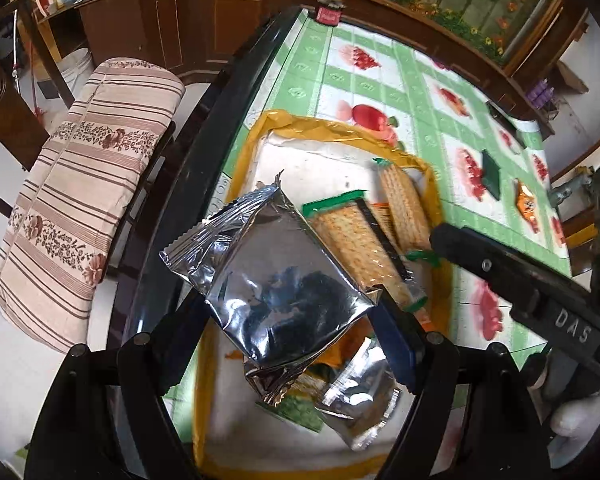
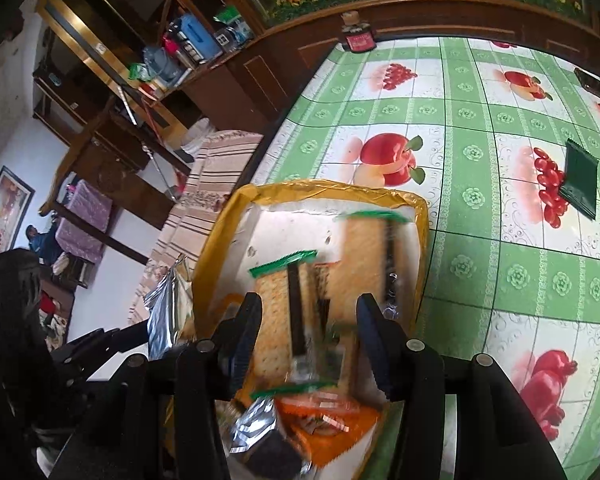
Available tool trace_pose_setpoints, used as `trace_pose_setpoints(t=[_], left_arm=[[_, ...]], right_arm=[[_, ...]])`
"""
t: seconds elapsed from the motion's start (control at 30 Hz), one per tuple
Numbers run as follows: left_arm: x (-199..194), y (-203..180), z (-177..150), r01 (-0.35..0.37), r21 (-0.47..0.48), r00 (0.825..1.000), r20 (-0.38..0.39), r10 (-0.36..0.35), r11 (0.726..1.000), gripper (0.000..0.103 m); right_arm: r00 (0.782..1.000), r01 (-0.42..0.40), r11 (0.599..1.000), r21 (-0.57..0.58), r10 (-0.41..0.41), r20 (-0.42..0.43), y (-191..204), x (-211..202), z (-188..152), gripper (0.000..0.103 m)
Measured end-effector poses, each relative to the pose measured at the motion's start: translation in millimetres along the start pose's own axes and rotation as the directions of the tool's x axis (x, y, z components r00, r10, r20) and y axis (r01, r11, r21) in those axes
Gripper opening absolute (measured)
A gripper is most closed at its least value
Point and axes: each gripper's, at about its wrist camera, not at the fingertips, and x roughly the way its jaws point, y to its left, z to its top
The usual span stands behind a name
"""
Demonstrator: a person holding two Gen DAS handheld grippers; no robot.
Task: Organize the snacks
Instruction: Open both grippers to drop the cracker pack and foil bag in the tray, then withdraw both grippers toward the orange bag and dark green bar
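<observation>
My left gripper (image 1: 288,304) is shut on a silver foil packet (image 1: 276,264) and holds it tilted above a white tray with a yellow rim (image 1: 256,136). In the tray lie cracker packets with green ends (image 1: 356,240), and another silver packet (image 1: 356,396) lies under the held one. My right gripper (image 2: 308,304) hangs open over the cracker packets (image 2: 276,320) inside the tray (image 2: 324,188). Nothing is pressed between its pads. An orange packet (image 2: 324,432) and a silver packet (image 2: 256,424) lie blurred below it. The held foil packet (image 2: 168,308) shows at the left.
On the green fruit-print tablecloth lie a dark green packet (image 2: 580,180) and a small orange packet (image 1: 526,204). A red jar (image 2: 358,40) stands at the far edge and a dark flat object (image 2: 596,84) lies at the right. A striped cushioned chair (image 1: 80,184) is left of the table.
</observation>
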Motion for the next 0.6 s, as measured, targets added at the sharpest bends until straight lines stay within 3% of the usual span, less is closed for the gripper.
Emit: trace_pose_setpoints(t=[0.4, 0.6], left_arm=[[-26, -3, -37, 0.132, -0.123, 0.990, 0.059, -0.126, 0.984, 0.081], [-55, -26, -49, 0.056, -0.090, 0.993, 0.109, -0.046, 0.994, 0.081]], right_arm=[[0.999, -0.034, 0.999, -0.009, 0.034, 0.017, -22, -57, -51, 0.052], [0.998, -0.032, 0.999, -0.019, 0.033, 0.044, -27, -87, -69, 0.052]])
